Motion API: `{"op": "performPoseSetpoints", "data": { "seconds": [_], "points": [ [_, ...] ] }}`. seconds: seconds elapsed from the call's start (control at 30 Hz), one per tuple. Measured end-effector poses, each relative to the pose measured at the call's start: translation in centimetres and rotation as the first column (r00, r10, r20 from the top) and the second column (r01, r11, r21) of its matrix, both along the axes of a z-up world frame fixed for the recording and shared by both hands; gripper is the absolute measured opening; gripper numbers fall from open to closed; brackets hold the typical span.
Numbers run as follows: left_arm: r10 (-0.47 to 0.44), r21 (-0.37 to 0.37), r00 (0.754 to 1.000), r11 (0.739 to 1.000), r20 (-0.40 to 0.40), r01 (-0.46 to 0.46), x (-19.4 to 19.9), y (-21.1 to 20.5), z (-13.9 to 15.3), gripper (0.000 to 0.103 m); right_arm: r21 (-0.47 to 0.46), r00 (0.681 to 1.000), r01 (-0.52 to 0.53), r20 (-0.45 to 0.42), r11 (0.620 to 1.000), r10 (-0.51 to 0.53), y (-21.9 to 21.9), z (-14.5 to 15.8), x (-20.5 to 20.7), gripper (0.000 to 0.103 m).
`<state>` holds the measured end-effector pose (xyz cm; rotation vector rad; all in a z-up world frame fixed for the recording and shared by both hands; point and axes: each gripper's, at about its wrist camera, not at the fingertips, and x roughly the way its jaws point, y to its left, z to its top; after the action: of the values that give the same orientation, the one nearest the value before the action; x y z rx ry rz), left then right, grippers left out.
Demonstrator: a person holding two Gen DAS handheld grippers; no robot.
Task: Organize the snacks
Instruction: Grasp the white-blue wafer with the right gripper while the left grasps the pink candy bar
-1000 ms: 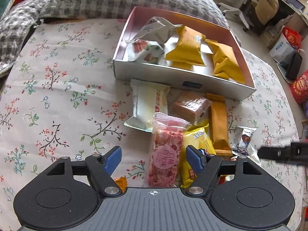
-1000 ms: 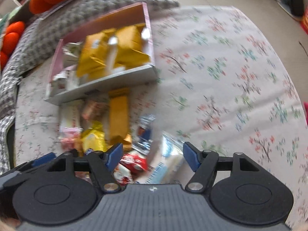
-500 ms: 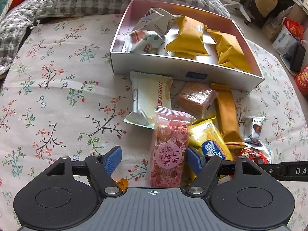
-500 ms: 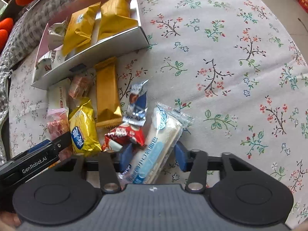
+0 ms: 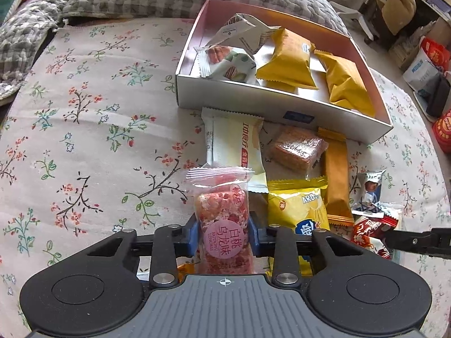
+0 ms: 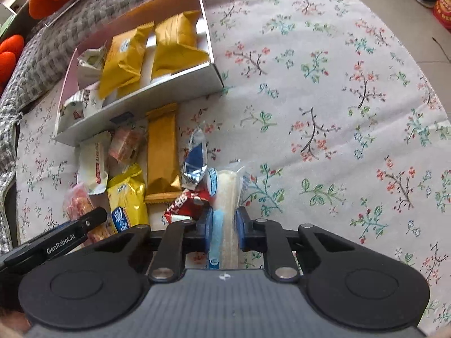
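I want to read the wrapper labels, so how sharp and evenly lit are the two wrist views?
Left wrist view: sharp; the round label on the pink clear-wrapped snack bar is legible; fisheye bends the white cardboard box.
Right wrist view: sharp too, bright daylight on the floral tablecloth, soft shadows, curved edges.

floral cloth (image 5: 93, 129) carries open box (image 5: 248, 95), loose snack packets (image 5: 335, 174).
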<state>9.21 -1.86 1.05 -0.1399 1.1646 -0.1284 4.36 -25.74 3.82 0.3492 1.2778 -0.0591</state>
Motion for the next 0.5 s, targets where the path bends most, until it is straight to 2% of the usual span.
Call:
{"op": "performPoseSetpoints", "data": {
  "seconds": [0.3,0.47,0.5],
  "points": [
    [-0.007,-0.025,1.000,1.000,0.021,0.008,-0.4,-0.1,1.2,0.030,-0.017,0.997,0.018,0.072,1.000,-0.017,-0.6,2.0,-0.2,0.004],
    [-0.011,-0.017,0.999,1.000,0.031,0.011,-0.3,-0.1,1.5,0.030,0.001,0.998,-0.018,0.056,1.000,0.018,-0.4,1.4,0.3,0.004],
    [-0.011,-0.015,0.999,1.000,0.034,0.011,-0.3,-0.1,1.6,0.030,-0.007,0.999,-0.021,0.048,1.000,0.022,-0.5,1.2,0.3,0.008]
  ]
}}
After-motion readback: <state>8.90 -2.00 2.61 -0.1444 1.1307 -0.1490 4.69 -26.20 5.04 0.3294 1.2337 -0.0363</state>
